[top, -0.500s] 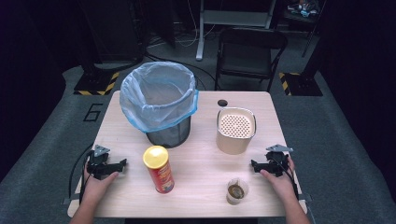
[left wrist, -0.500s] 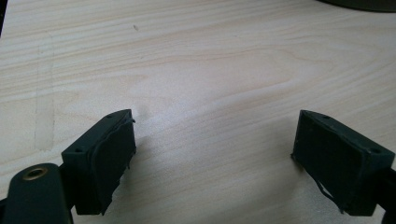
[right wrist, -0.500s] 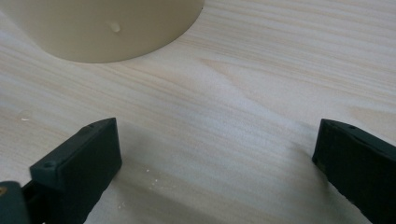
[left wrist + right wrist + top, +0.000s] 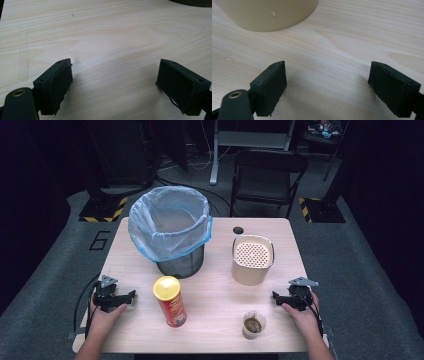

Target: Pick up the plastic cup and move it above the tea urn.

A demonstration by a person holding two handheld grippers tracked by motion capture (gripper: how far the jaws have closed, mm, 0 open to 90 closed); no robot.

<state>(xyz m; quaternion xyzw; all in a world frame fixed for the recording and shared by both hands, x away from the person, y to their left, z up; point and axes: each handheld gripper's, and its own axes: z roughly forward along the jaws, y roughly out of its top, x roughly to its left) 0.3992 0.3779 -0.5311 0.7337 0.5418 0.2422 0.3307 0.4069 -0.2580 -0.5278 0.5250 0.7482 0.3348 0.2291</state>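
Note:
My left gripper (image 4: 131, 295) rests on the wooden table (image 4: 210, 285) at the front left, held by a hand, and its jaws stand wide apart over bare wood (image 4: 112, 77). My right gripper (image 4: 275, 296) rests at the front right, also open with nothing between its jaws (image 4: 327, 80). A red chip can (image 4: 170, 301) with a yellow lid stands upright just right of the left gripper. A small clear cup (image 4: 253, 324) with dark contents sits left of the right hand. A cream container (image 4: 252, 260) with a perforated lid stands beyond the right gripper, and its base (image 4: 267, 15) shows in the right gripper view.
A mesh waste bin (image 4: 171, 232) lined with a blue plastic bag stands at the back left of the table. A small dark hole (image 4: 238, 230) marks the tabletop behind the cream container. A black chair (image 4: 267, 177) stands past the far edge.

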